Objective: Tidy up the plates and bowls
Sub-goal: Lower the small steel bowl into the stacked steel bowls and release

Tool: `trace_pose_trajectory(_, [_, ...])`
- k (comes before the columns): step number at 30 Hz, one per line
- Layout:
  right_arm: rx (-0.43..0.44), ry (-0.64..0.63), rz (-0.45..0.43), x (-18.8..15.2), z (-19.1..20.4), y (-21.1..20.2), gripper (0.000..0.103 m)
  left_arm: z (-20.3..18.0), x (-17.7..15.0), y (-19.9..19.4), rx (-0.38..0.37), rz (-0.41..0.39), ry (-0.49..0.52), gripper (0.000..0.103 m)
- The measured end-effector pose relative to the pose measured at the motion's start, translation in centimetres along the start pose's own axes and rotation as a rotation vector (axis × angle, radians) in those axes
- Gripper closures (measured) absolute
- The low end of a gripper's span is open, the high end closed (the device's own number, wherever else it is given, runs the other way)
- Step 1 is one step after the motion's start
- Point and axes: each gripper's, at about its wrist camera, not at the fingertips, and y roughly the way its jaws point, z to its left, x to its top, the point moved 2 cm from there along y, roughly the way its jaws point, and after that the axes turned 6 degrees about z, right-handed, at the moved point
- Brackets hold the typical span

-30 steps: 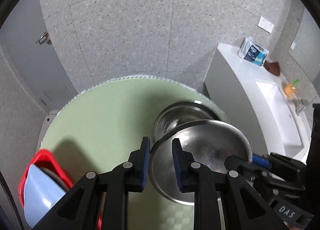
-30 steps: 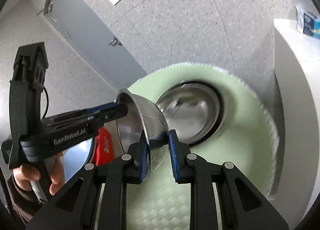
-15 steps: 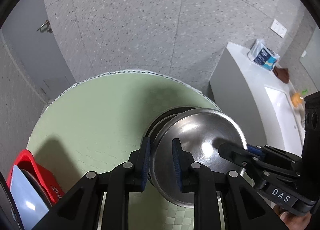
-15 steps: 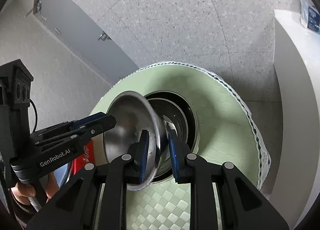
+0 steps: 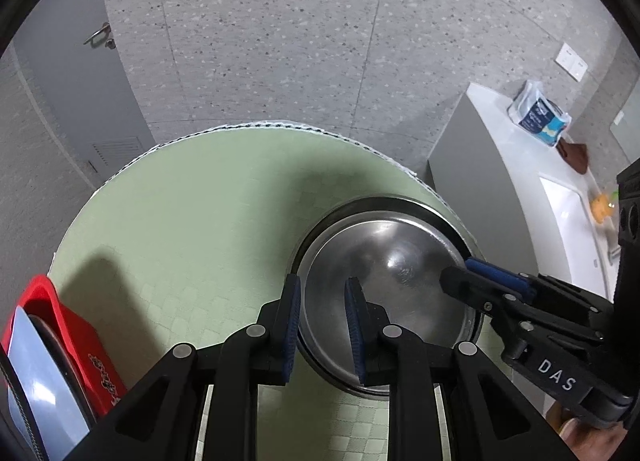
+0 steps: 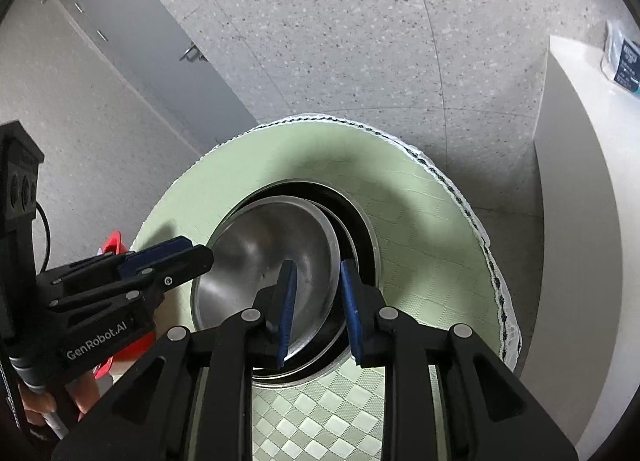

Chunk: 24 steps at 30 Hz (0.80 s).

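A steel bowl (image 5: 392,285) (image 6: 264,253) lies slightly tilted inside a stack of larger steel bowls (image 5: 400,207) (image 6: 362,229) on the round green table (image 5: 192,229). My left gripper (image 5: 322,301) is shut on the top bowl's near rim; in the right wrist view the left gripper (image 6: 200,257) sits at the bowl's left edge. My right gripper (image 6: 316,285) straddles the opposite rim. Its jaws are opening, with the rim still between the pads but no longer pinched. The left wrist view shows this right gripper (image 5: 460,273) at the bowl's right edge.
A red basin (image 5: 84,325) with a pale blue plate (image 5: 36,381) stands at the table's left edge. A white counter (image 5: 516,165) with a sink and a tissue pack (image 5: 538,119) stands to the right. A grey door (image 5: 72,109) is at the back left.
The steel bowl came down from a raised, tilted hold and now lies inside the stacked bowls. Both grippers sank with it. The right gripper's pads have spread slightly.
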Motion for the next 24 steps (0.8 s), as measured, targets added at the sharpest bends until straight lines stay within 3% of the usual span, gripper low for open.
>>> trace_pose_trajectory(3, [-0.020,-0.011,-0.012,-0.1,0.2,-0.5,0.073,-0.3,-1.0,-0.3,0.015,-0.017,-0.016,0.080])
trace_pose_trajectory(5, [-0.044,-0.019,-0.029,-0.2,0.3,-1.1,0.057,-0.4,-1.7,-0.7,0.028,-0.033,-0.027,0.065])
trace_pose_trajectory(7, [-0.055,-0.020,-0.040,-0.2,0.4,-1.6,0.052,-0.7,-2.2,-1.3,0.043,-0.057,-0.042,0.052])
trace_pose_trajectory(9, [-0.065,-0.023,-0.056,-0.2,0.4,-2.3,0.051,-0.9,-3.0,-2.0,0.054,-0.083,-0.052,0.048])
trace_pose_trajectory(13, [-0.085,-0.019,-0.091,-0.4,0.1,-3.8,0.039,-1.3,-4.5,-3.5,0.070,-0.139,-0.087,0.023])
trace_pose_trajectory(17, [-0.087,-0.011,-0.120,-0.6,-0.4,-5.2,0.034,-1.5,-6.4,-4.9,0.092,-0.198,-0.146,0.004])
trace_pose_trajectory(24, [-0.067,0.040,-0.121,-0.6,-2.0,-5.6,0.028,-1.6,-9.1,-5.1,0.097,-0.209,-0.211,0.002])
